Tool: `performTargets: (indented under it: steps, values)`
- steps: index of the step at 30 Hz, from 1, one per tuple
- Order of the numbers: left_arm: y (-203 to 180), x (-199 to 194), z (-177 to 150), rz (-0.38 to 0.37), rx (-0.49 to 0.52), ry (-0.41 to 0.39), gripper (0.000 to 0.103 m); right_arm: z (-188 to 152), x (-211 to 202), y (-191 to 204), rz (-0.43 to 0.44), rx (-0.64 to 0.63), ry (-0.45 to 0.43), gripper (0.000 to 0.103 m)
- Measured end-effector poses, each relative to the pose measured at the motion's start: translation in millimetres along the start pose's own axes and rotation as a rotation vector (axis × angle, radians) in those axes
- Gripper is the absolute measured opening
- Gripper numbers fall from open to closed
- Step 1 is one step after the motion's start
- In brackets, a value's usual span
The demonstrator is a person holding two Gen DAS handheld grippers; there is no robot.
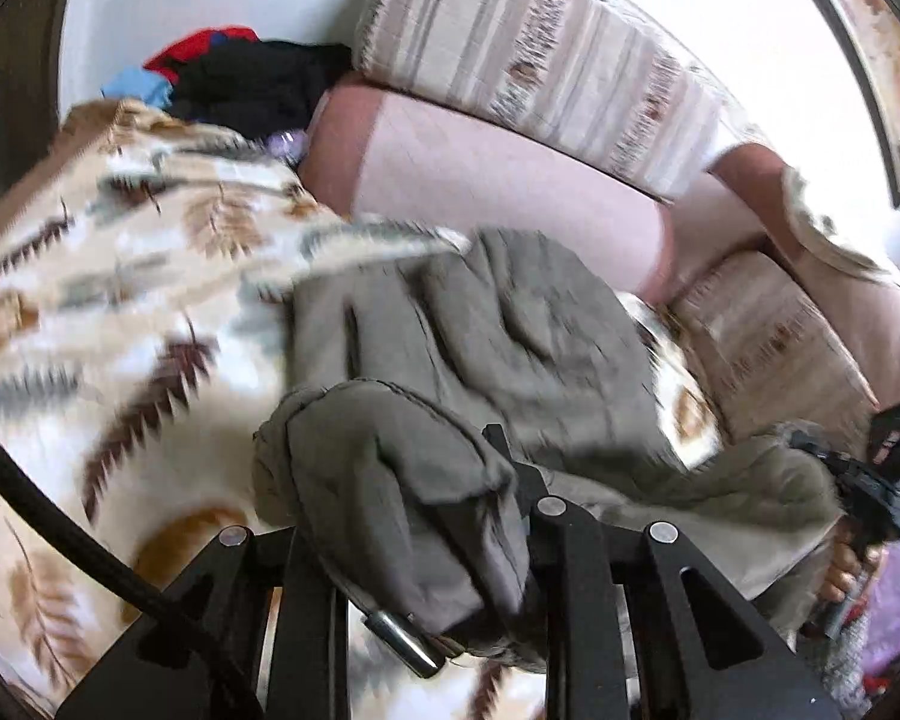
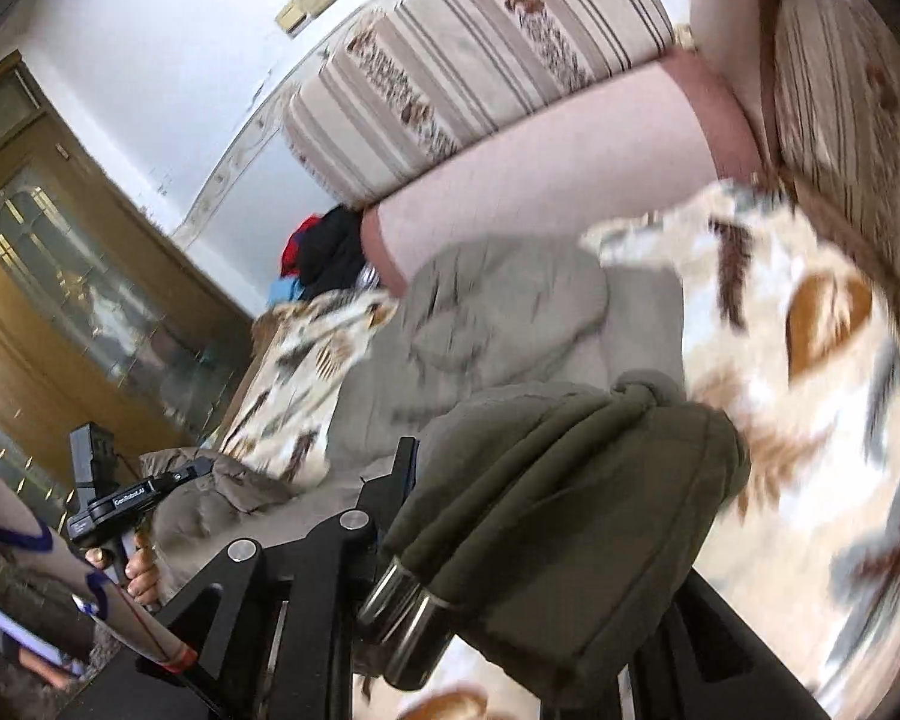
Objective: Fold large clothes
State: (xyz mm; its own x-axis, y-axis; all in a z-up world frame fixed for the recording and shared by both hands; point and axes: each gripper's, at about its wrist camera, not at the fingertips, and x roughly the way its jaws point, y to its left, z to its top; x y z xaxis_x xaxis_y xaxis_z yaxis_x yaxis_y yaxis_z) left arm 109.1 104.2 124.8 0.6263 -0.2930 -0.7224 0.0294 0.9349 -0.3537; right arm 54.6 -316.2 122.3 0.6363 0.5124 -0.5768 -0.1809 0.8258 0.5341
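On the sofa (image 1: 492,174), a grey-green quilted garment (image 1: 468,324) is lying across a feather-print blanket (image 1: 120,300), with its near edge gathered up in both grippers. In the left wrist view, the left gripper (image 1: 426,546) is pinching a bunched corner of the garment, cloth wrapping over one finger and hiding the tips. In the right wrist view, the right gripper (image 2: 510,540) is likewise pinching a thick wad of the darker edge, which is draping over its fingers. Two metal cord ends (image 2: 402,606) are hanging from the cloth by the right gripper. Each gripper is also showing at the edge of the other's view, held by a hand (image 2: 141,576), and the garment is sagging between them. Both pictures are blurring, which suggests quick movement.

Several things could be going wrong from here. The wads are looking thick and uneven, so a layer may be slipping out of either pinch if the lift is fast, dropping one corner and skewing the fold. The garment's far part is resting on the loose blanket, so dragging could be pulling the blanket along or rucking it. The dangling cord ends may be snagging in the gripper linkage. A pile of clothes (image 1: 240,78) is sitting well apart at the sofa's far end, so it is unlikely to be interfering.
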Motion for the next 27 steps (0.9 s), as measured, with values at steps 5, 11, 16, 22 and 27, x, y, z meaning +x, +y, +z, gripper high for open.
performTargets:
  steps: [5,11,16,22,27]
  values:
    - [7,60,74,0.117,-0.053,0.032,0.023,78,57,-5,-0.101,0.004,-0.008,0.021]
    - [18,155,143,0.248,-0.09,0.083,0.023,145,139,-28,-0.236,0.022,0.01,0.021]
    - [25,227,160,0.348,-0.079,0.129,0.024,172,211,-63,-0.331,0.057,0.054,0.022]
    - [21,268,148,0.399,-0.034,0.155,0.027,159,253,-110,-0.355,0.193,0.084,0.027]
    - [15,211,151,0.191,-0.058,0.053,0.065,160,220,-115,-0.22,0.278,0.01,0.06]
